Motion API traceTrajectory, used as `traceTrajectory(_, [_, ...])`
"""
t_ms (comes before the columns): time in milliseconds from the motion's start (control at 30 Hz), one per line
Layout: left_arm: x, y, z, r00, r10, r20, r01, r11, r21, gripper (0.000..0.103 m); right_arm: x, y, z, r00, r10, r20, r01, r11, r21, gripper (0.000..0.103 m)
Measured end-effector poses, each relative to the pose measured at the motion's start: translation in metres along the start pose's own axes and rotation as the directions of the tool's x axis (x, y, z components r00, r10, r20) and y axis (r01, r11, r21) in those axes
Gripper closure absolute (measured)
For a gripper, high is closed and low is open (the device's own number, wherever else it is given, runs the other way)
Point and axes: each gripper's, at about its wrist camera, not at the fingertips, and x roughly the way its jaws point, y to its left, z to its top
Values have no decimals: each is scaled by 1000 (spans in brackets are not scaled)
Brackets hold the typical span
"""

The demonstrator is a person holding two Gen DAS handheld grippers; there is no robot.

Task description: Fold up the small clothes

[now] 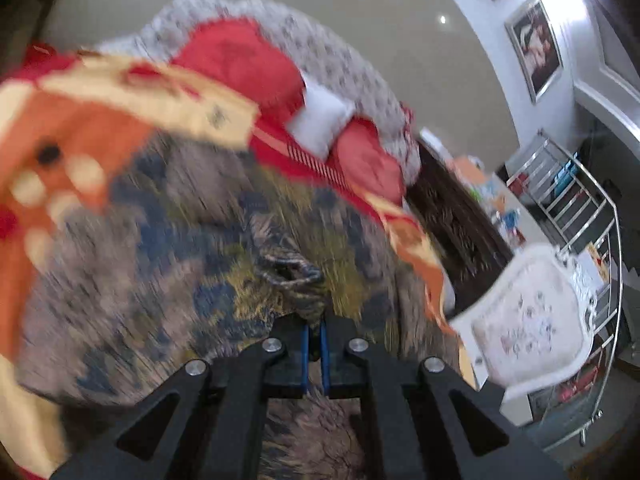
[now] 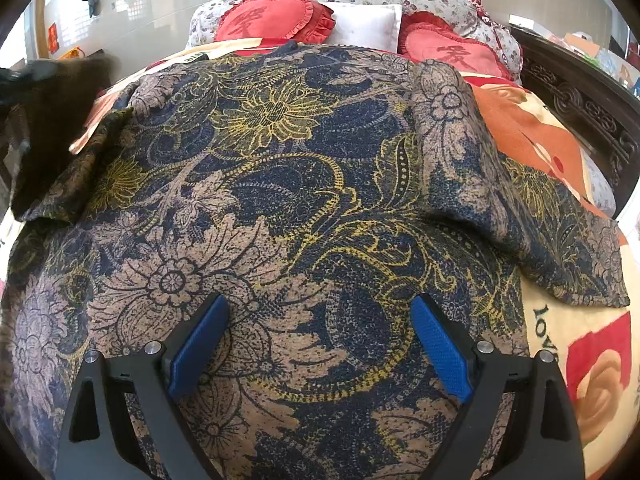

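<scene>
Across the bed (image 2: 580, 332), spread from its foot toward the pillows at the head, lies the patterned garment (image 2: 280, 184), one sleeve folded inward near the right edge. The left hand-held gripper (image 1: 315, 312) is pressed together, pinching a bunched bit of that cloth. The right hand-held gripper (image 2: 320, 340) hovers spread over the fabric, holding nothing. It looks soft, light and limp; best taken at hems or corners.

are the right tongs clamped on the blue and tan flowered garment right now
No. The right tongs stand wide open above the blue, tan and yellow flowered garment, blue pads well apart with nothing pinched.
</scene>
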Motion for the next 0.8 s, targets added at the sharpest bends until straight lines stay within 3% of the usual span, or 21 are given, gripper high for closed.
traceTrajectory(100, [30, 8, -26, 993, 76, -94, -75, 997, 14, 93, 0, 0, 0, 1000, 5, -5, -5, 1000, 4, 21])
traceTrajectory(133, [36, 11, -34, 987, 100, -127, -98, 995, 26, 84, 0, 0, 2, 1000, 5, -14, -5, 1000, 5, 21])
traceTrajectory(200, [38, 18, -52, 976, 133, -172, -125, 990, 59, 80, -3, -3, 8, 1000, 15, -27, -15, 1000, 15, 24])
traceTrajectory(300, [15, 14, -71, 979, 135, -152, -116, 985, 125, 66, -16, -6, 27, 994, 106, 17, -107, 990, 94, 27])
traceTrajectory(333, [7, 12, -78, 978, 161, -134, -138, 977, 162, 56, -18, -5, 34, 990, 140, 32, -143, 983, 117, 27])
traceTrajectory(367, [1, 9, -84, 976, 182, -119, -157, 969, 189, 53, -17, -2, 41, 982, 186, 44, -190, 973, 132, 27])
traceTrajectory(433, [-5, 8, -94, 965, 245, -88, -218, 946, 241, 53, -7, 13, 58, 960, 276, 38, -278, 953, 118, 27])
traceTrajectory(533, [-16, 16, -105, 958, 282, -60, -260, 935, 241, 54, 26, 43, 81, 919, 395, -22, -392, 917, 68, 31])
traceTrajectory(600, [-18, 17, -109, 951, 308, -31, -292, 927, 236, 54, 47, 55, 88, 910, 409, -71, -404, 912, 72, 32])
traceTrajectory(667, [-13, 16, -106, 940, 341, -26, -326, 914, 240, 54, 59, 65, 90, 916, 394, -78, -392, 919, 42, 32])
traceTrajectory(700, [-10, 15, -106, 935, 355, -24, -339, 908, 246, 54, 58, 71, 92, 918, 394, -56, -394, 919, -1, 37])
traceTrajectory(733, [-7, 13, -107, 926, 378, -21, -360, 896, 261, 54, 58, 76, 92, 914, 402, -54, -404, 914, -25, 56])
traceTrajectory(800, [-2, 8, -109, 914, 406, -16, -385, 878, 285, 54, 63, 84, 93, 899, 429, -83, -434, 900, -45, 86])
